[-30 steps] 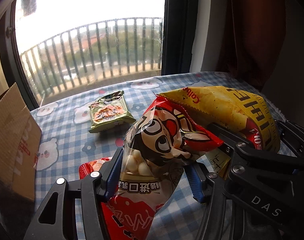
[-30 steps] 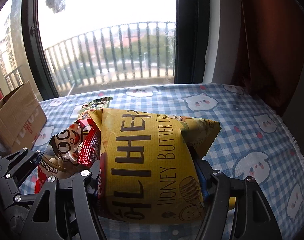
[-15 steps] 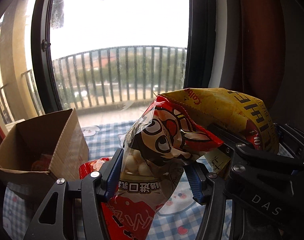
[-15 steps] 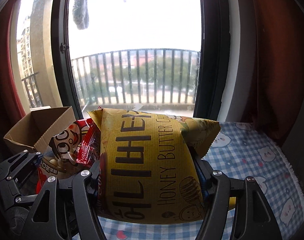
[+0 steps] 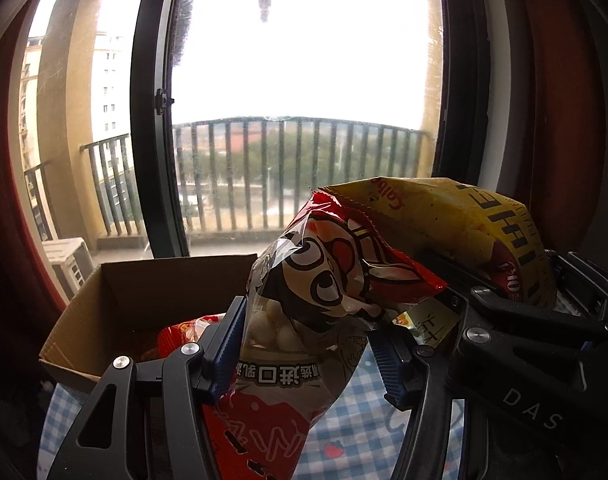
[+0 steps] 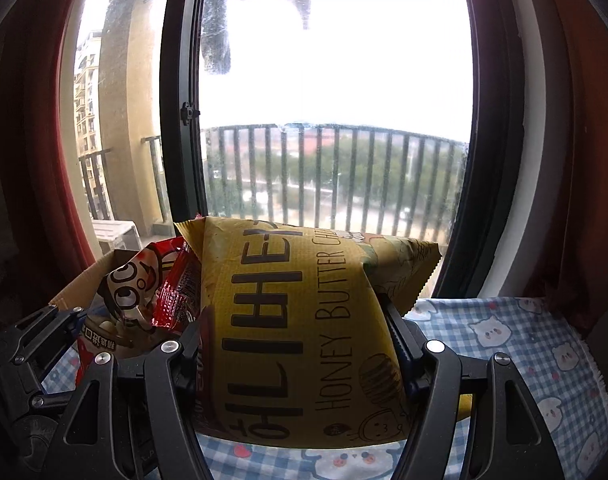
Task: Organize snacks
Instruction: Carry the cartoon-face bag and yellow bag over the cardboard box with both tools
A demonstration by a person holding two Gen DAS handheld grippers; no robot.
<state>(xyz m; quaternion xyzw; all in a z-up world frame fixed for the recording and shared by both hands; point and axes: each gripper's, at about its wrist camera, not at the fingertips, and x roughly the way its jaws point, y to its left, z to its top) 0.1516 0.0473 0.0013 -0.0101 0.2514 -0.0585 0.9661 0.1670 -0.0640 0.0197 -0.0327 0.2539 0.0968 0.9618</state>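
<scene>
My left gripper (image 5: 308, 344) is shut on a red and white cartoon-face snack bag (image 5: 324, 280), held in the air just right of an open cardboard box (image 5: 116, 312) that holds a red packet (image 5: 180, 330). My right gripper (image 6: 296, 336) is shut on a yellow honey butter chip bag (image 6: 288, 320), held up close beside the left one. The cartoon bag (image 6: 132, 280) and the box (image 6: 84, 284) show at the left of the right wrist view. The yellow bag (image 5: 444, 216) and right gripper (image 5: 516, 320) show at the right of the left wrist view.
A blue checked tablecloth with bear prints (image 6: 524, 340) covers the table below. A large window with a dark frame (image 5: 152, 120) and balcony railing stands straight ahead. Dark red curtains (image 6: 564, 160) hang at the right.
Both grippers have risen and swung left with their bags. The box has come close under the left gripper, its inside now visible. The green packet on the table has left the view.
</scene>
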